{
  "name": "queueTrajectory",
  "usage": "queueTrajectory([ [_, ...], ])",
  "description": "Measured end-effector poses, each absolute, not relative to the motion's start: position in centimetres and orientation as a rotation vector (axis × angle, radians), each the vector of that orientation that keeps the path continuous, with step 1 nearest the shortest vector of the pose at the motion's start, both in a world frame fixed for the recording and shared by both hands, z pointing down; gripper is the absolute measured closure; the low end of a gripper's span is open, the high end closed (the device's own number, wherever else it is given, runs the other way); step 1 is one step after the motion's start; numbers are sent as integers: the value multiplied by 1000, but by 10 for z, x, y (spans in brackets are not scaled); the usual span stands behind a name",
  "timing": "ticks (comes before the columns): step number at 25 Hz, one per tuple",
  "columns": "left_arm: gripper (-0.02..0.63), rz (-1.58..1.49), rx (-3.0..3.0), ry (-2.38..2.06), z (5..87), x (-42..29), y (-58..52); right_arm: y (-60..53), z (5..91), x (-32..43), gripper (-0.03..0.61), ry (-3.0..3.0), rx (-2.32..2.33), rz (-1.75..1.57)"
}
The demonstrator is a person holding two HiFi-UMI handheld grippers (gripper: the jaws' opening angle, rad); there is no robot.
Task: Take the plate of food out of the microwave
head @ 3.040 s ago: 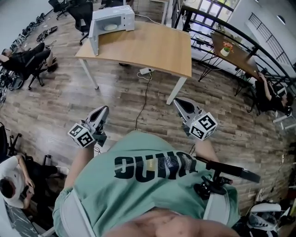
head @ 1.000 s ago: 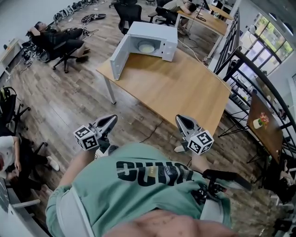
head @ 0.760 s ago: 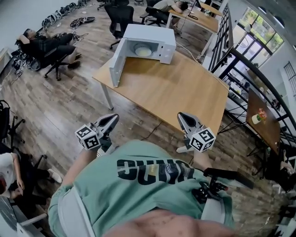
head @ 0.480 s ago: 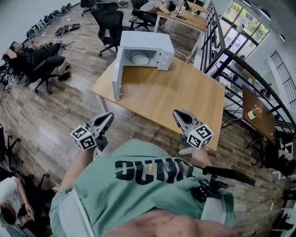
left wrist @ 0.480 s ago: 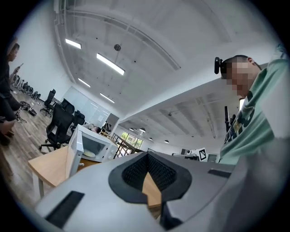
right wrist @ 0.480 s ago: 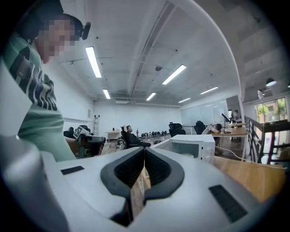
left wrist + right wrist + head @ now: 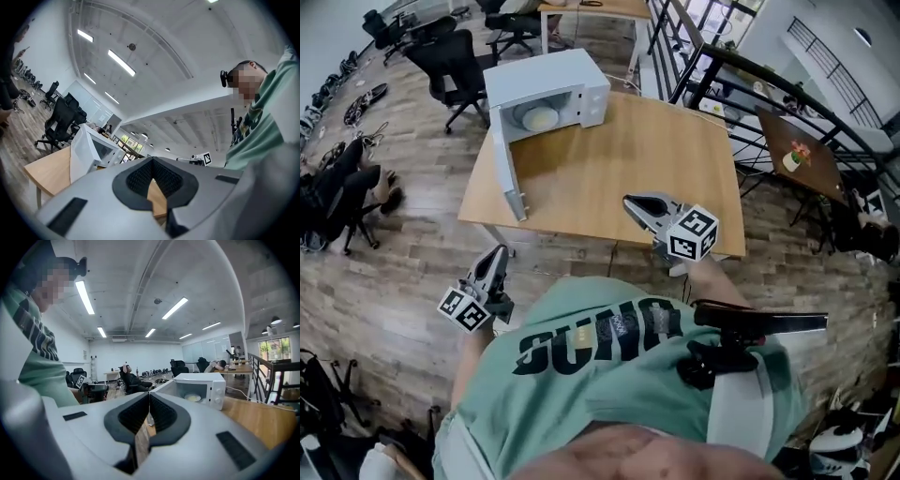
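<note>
**Approaching the open microwave, both grippers empty**

Left gripper [image 7: 496,256]: jaws together with nothing between them. We hold it low at our side, short of the table's near edge.

Right gripper [image 7: 630,201]: jaws likewise closed and empty. We hold it over the near part of the table [image 7: 675,141].

Table: a light wood top, bare apart from the appliance on its far corner.

Microwave [image 7: 553,86]: white, well apart from both grippers. Its door [image 7: 508,167] is swung fully open on the left, so the cavity faces us.

Plate of food [image 7: 540,118]: it sits on the cavity floor, inside the microwave. It looks pale and round with a low, light-coloured heap on it. It is too small in every view for us to name the food.

Step in hand, as we judge it: the approach, with nothing grasped yet.

Notes for doing the approach well:
- We should come square to the cavity mouth and keep to the right of the open door, so that neither gripper knocks it.
- We should part the jaws before they enter the cavity, not inside it.
- We should take the plate by its rim, ideally with one gripper on each side.
- We should draw the plate out level so the heap does not slide.
</note>
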State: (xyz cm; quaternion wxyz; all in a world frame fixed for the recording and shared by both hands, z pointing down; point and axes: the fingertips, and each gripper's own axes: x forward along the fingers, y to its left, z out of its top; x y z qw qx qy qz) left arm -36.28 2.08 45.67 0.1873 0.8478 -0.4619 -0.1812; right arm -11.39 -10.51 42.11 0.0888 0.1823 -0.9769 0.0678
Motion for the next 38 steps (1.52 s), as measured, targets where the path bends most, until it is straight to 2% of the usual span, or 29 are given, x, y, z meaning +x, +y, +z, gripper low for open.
queueTrajectory([
  [7, 620, -451, 2374, -1344, 459, -349, -23, -160, 442, -110, 571, -2941, 474, 270],
  [17, 620, -392, 2284, -1483, 460, -245, -151, -312, 480, -39, 571, -2998, 289, 362],
  [24, 620, -301, 2248, -1509, 461, -197, -216, -372, 514, 0, 571, -2995, 244, 466],
  [31, 620, -277, 2234, -1459, 481, -202, -252, -395, 537, 1, 571, -2963, 269, 531],
  [38, 620, -317, 2342, -1264, 493, -252, -284, -395, 527, -57, 571, -2867, 417, 465],
])
